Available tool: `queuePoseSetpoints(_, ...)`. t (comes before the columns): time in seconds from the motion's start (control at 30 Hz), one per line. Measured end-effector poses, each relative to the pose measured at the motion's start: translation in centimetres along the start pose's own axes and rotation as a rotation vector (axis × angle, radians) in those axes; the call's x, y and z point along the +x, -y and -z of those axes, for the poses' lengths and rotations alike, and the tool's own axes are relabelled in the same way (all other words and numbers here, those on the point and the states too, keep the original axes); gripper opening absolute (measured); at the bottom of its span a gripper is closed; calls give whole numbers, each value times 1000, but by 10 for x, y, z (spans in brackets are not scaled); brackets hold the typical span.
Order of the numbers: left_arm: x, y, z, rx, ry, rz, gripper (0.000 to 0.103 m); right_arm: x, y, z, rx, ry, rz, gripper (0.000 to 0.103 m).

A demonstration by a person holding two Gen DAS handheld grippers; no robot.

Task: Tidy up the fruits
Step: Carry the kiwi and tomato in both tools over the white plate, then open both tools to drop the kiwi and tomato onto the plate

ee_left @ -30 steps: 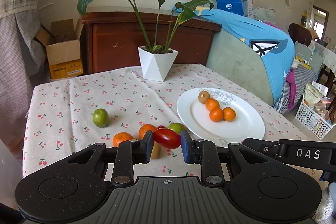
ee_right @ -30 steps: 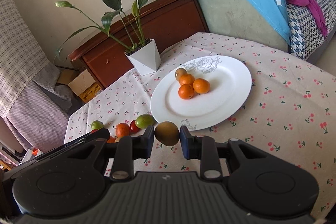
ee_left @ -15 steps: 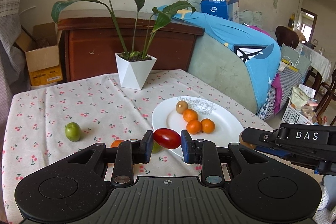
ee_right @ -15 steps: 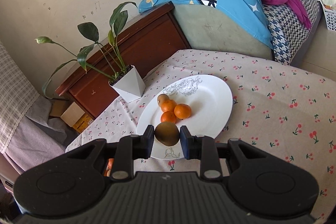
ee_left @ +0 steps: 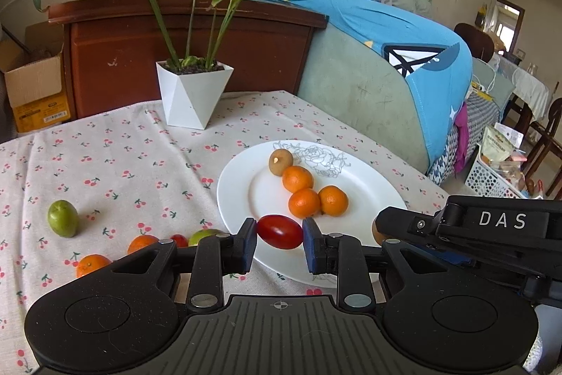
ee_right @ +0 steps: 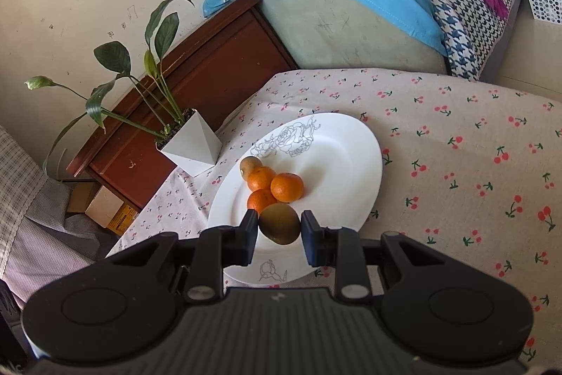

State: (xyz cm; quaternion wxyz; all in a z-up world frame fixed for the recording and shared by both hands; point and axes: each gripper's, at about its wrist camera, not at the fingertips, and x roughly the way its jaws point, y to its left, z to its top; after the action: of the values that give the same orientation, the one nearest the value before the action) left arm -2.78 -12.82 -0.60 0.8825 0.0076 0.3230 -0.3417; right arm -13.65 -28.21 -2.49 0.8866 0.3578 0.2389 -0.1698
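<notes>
My left gripper (ee_left: 280,239) is shut on a red cherry tomato (ee_left: 280,231), held over the near rim of the white plate (ee_left: 365,188). On the plate lie three mandarins (ee_left: 304,202) and a brown kiwi (ee_left: 280,162). My right gripper (ee_right: 279,229) is shut on a brown-green kiwi (ee_right: 280,223) above the plate (ee_right: 344,160), just in front of the mandarins (ee_right: 286,187). In the left wrist view the right gripper's body (ee_left: 467,227) reaches in from the right. On the cloth to the left lie a green fruit (ee_left: 63,217), two mandarins (ee_left: 92,265), a small tomato (ee_left: 179,239) and another green fruit (ee_left: 203,235).
A white pot with a leafy plant (ee_left: 191,94) stands at the back of the cherry-print tablecloth (ee_left: 116,164). Behind the table are a brown wooden cabinet (ee_left: 175,37) and a sofa with a blue cover (ee_left: 386,34). A cardboard box (ee_left: 31,90) sits on the far left.
Both grippers have moved toward the plate with their fruit still gripped; the tomato now hangs over the plate's near rim and the kiwi over its centre. The right gripper has rolled.
</notes>
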Motion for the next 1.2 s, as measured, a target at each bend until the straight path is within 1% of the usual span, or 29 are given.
queuePoseSetpoints(0.13,14,1,0,-4,-21,5,26,11,7,-1,35,-9,19,27)
queuePoseSetpoints(0.2,19,2,1,-1,-29,5,26,15,8,-1,45,-11,24,30)
queuePoseSetpoints(0.3,22,3,0,-7,-32,-3,29,16,8,-1,51,-6,16,30)
queuePoseSetpoints(0.33,20,3,-1,-13,-27,0,34,16,7,-2,49,-3,12,30)
queuePoseSetpoints(0.37,19,3,-2,-20,-23,-3,45,14,7,-2,49,4,10,30)
queuePoseSetpoints(0.4,17,2,-3,-24,-20,-16,49,13,7,-3,47,10,10,30)
queuePoseSetpoints(0.43,16,2,-3,-23,-13,-23,51,12,6,-3,47,14,10,30)
queuePoseSetpoints(0.6,6,-3,-6,-26,-2,-45,52,10,6,-3,50,13,8,31)
queuePoseSetpoints(0.67,1,-4,-7,-16,2,-59,58,9,5,-3,50,10,5,33)
queuePoseSetpoints(0.73,-4,-6,-7,-13,2,-82,59,9,3,-2,39,2,0,33)
queuePoseSetpoints(0.97,-25,-24,-13,-41,3,-141,61,5,-5,6,-5,-22,-9,33)
queuePoseSetpoints(1.2,-48,-49,-17,-93,11,-196,63,1,-16,14,-60,-43,-23,33)
